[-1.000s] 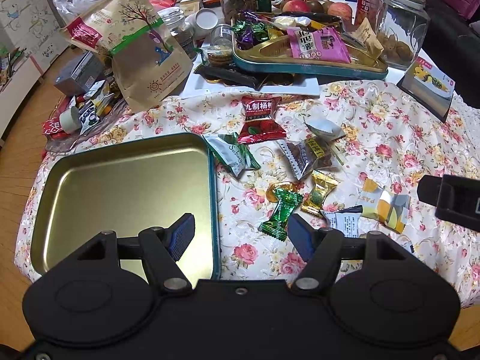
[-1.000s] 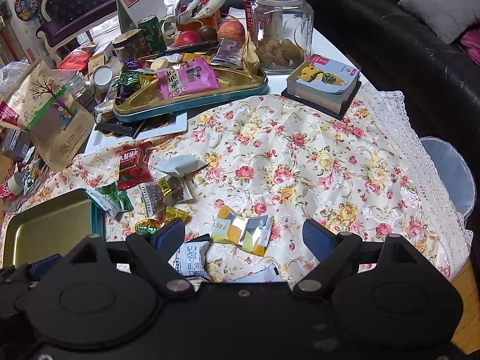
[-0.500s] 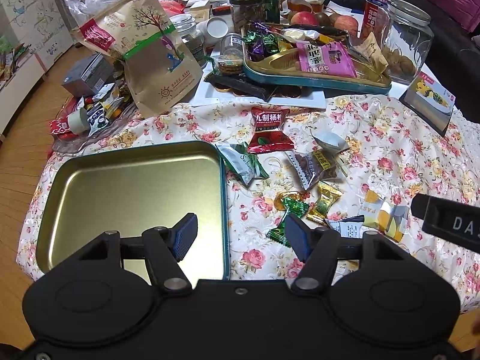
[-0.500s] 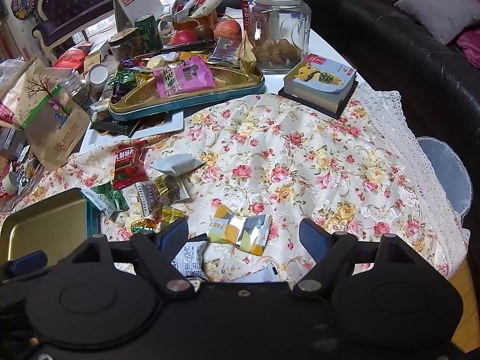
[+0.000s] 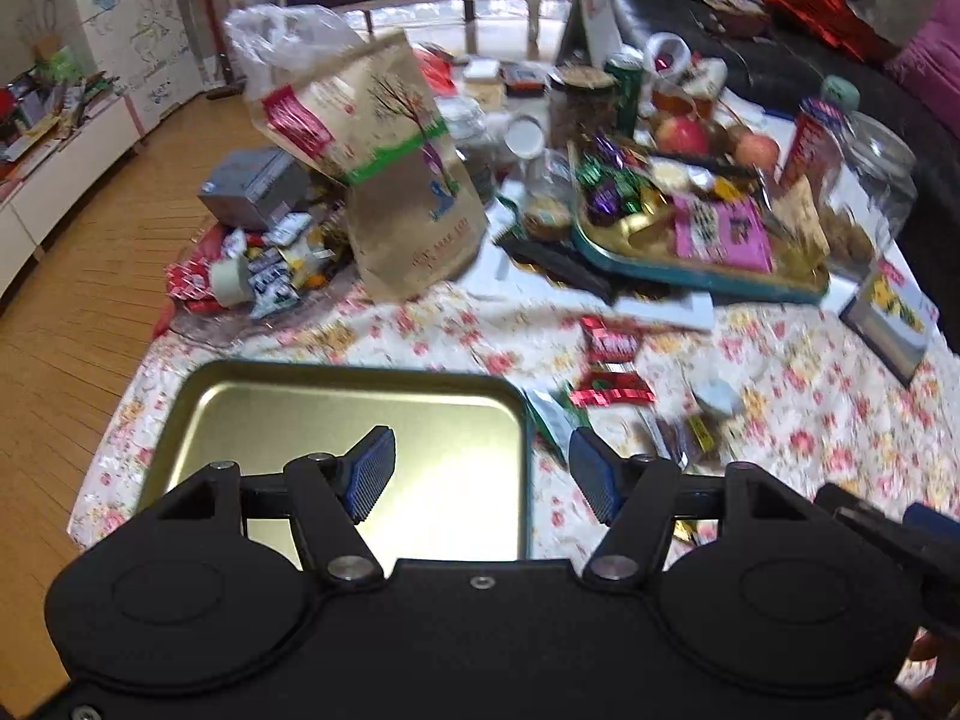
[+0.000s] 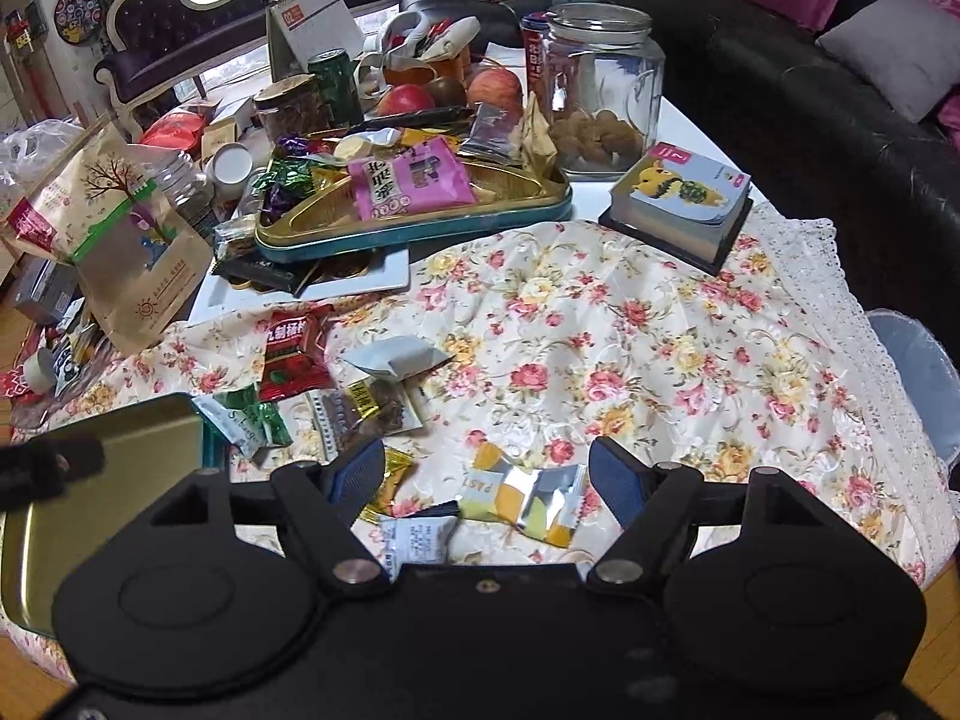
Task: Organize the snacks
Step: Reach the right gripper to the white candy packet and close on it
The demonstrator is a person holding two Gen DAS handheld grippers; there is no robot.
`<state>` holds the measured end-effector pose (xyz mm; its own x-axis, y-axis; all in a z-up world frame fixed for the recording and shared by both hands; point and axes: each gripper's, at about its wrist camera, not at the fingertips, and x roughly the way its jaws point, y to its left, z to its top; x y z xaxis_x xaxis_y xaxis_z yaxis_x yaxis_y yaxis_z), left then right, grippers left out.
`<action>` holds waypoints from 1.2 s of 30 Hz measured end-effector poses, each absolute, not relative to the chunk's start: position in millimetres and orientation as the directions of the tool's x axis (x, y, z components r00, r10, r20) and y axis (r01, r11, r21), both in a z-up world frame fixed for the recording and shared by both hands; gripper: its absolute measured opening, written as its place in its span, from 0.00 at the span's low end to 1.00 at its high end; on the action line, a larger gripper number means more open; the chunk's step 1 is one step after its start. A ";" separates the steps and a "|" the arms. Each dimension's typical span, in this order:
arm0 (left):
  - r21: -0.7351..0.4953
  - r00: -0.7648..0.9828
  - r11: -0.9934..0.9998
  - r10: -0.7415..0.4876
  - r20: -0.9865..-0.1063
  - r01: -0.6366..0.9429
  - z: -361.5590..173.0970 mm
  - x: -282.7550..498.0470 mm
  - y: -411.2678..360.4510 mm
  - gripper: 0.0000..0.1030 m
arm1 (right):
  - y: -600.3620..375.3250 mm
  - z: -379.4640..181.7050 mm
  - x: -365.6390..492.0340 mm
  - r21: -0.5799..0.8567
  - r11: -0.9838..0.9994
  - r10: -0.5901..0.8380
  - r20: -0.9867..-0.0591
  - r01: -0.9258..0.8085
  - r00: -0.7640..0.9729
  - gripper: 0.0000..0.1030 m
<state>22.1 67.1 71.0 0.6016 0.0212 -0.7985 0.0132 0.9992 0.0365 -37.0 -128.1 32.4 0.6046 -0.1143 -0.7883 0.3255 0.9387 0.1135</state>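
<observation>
Since a second ago we have lifted our left gripper (image 5: 480, 471), wide and empty, toward twelve o'clock over the gold tray (image 5: 240, 396), while our right gripper (image 6: 487, 474), also wide, hovers over the yellow-silver packet (image 6: 528, 501), nothing yet sorted.

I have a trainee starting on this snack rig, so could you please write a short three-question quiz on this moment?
1. True or false: the gold tray near the left gripper already holds snacks.
2. Which lies between the right gripper jaws?
A. yellow-and-silver packet
B. red packet
C. green can
3. Fill in: the glass jar stands on the far side of the ______ book.

Key: 1 false; 2 A; 3 cartoon-cover.
</observation>
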 end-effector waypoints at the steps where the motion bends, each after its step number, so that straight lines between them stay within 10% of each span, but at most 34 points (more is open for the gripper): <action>1: 0.035 0.616 0.999 0.027 -0.787 0.001 77.7 23.9 71.3 0.65 | -123.7 34.9 -34.5 0.099 0.942 -0.126 -0.780 0.320 0.613 0.76; 20: -0.088 0.629 0.995 -0.098 -0.771 0.047 133.7 101.1 90.9 0.62 | -123.2 91.2 42.4 0.068 0.971 -0.111 -0.717 0.227 0.689 0.64; 36: -0.091 0.546 0.995 -0.092 -0.833 0.030 122.5 107.9 97.7 0.62 | -148.7 -7.4 123.8 0.246 0.871 0.030 -0.891 0.426 0.454 0.55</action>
<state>107.9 97.7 122.5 0.5462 -0.0924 -0.8326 0.0298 0.9954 -0.0909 123.8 -148.8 -7.4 0.4535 0.0295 -0.8908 0.4261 0.8707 0.2458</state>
